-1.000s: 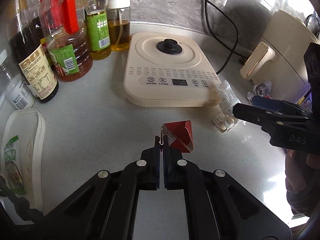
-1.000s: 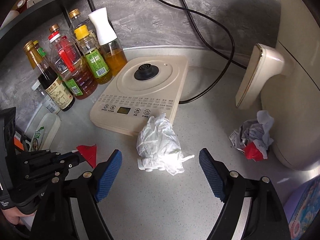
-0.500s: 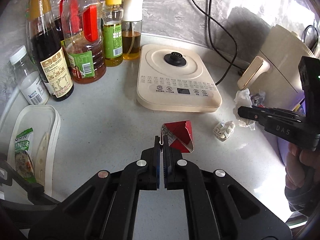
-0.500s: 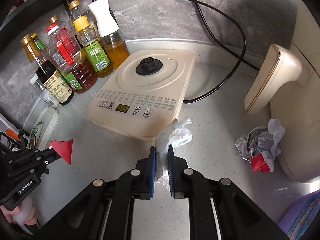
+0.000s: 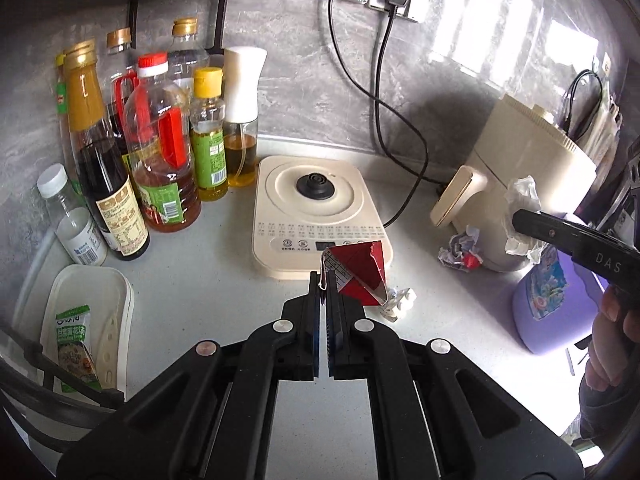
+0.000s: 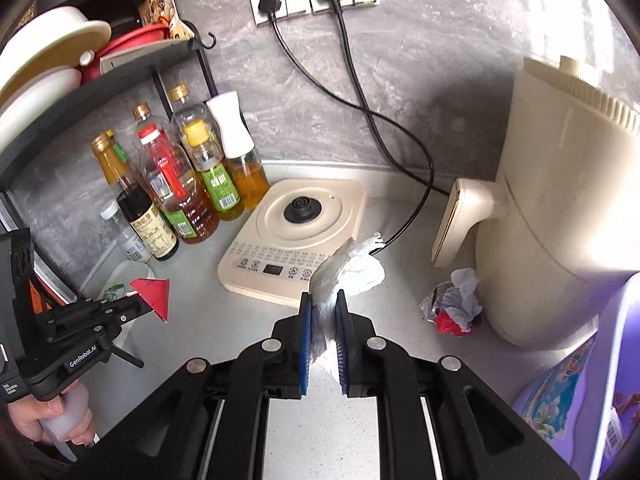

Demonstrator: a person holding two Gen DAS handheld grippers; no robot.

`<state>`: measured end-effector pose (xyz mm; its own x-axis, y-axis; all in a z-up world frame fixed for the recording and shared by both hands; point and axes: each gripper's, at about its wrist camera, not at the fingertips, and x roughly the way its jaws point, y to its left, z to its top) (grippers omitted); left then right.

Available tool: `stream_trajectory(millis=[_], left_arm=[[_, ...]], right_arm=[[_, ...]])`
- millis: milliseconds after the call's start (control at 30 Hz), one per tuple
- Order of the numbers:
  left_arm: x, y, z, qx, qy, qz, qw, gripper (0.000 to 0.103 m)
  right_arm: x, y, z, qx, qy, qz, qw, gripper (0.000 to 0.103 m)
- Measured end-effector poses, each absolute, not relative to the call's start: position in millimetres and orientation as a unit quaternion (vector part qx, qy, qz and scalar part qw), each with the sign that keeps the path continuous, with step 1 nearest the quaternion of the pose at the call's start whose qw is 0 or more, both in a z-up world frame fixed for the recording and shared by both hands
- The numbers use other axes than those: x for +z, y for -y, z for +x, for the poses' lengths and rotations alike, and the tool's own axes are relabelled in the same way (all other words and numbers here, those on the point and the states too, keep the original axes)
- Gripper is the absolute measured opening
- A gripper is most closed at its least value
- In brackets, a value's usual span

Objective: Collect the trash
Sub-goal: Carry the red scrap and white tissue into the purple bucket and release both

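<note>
Risk: my left gripper [image 5: 324, 292] pinches only a thin edge of the red torn carton [image 5: 358, 274]; a swing could slip it out. My right gripper [image 6: 324, 312], whose jaws have just been closing, clamps the white crumpled tissue [image 6: 350, 270], loose folds trailing beyond the pads. Both pieces hang above the counter [image 5: 208, 280]. One crumpled wrapper [image 6: 454, 300] lies by the air fryer [image 6: 560, 208], near the purple bin [image 6: 580, 392].

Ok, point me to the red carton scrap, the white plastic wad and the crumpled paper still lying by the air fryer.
red carton scrap [image 5: 360, 270]: left wrist view, on its red face.
white plastic wad [image 6: 352, 270]: right wrist view, on its bunched top.
crumpled paper [image 6: 454, 300]: right wrist view, on its grey middle.
</note>
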<state>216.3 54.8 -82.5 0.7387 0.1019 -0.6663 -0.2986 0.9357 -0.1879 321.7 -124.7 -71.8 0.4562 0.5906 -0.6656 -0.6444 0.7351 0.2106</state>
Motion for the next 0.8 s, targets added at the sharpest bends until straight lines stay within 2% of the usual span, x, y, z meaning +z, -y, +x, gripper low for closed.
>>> stream_trajectory(millis=[400,800], left_arm=[[-36,-24,230,0.068,-0.307,-0.13,0.94,0.003],[-12,43,260,0.013,-0.286,-0.112,0.952,0.003]], right_arm=[[4,207,323,0.293,-0.304,0.011,0.906,0.012],[8,301,327,0.219,-0.305,0.04,0.926,0.012]])
